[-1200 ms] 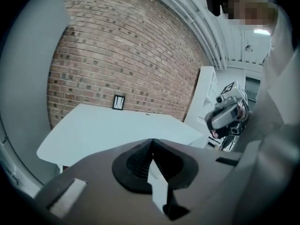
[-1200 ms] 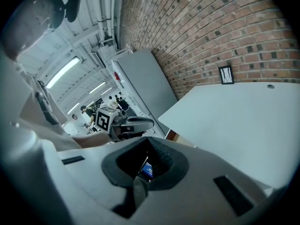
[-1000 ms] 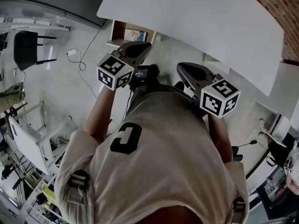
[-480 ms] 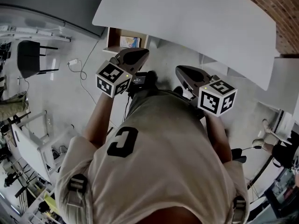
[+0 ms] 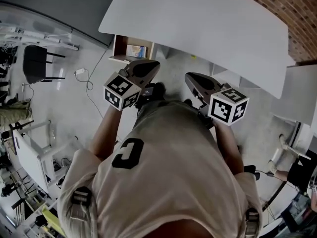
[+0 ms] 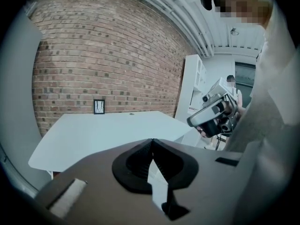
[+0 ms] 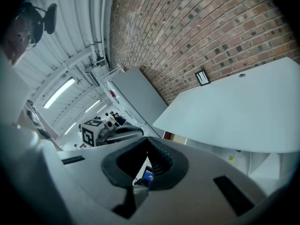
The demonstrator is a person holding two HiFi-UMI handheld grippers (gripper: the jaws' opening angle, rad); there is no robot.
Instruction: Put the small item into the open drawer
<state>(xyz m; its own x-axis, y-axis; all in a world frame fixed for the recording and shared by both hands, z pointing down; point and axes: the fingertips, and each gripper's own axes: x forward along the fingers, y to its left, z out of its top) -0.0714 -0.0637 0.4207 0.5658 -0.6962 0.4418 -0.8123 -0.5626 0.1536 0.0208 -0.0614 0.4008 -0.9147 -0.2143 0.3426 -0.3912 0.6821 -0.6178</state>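
Wooden drawer [image 5: 119, 45] interior shows in the head view alone

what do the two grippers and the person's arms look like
Both the left gripper and right gripper are dark grey moulded shells tapering to black ribbed jaws. Each carries a white cube with black square markers. The person wears a pale short-sleeved T-shirt.

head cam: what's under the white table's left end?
An open wooden drawer juts out from under the white table, a colourful item inside. The tabletop covers the drawer's back part.
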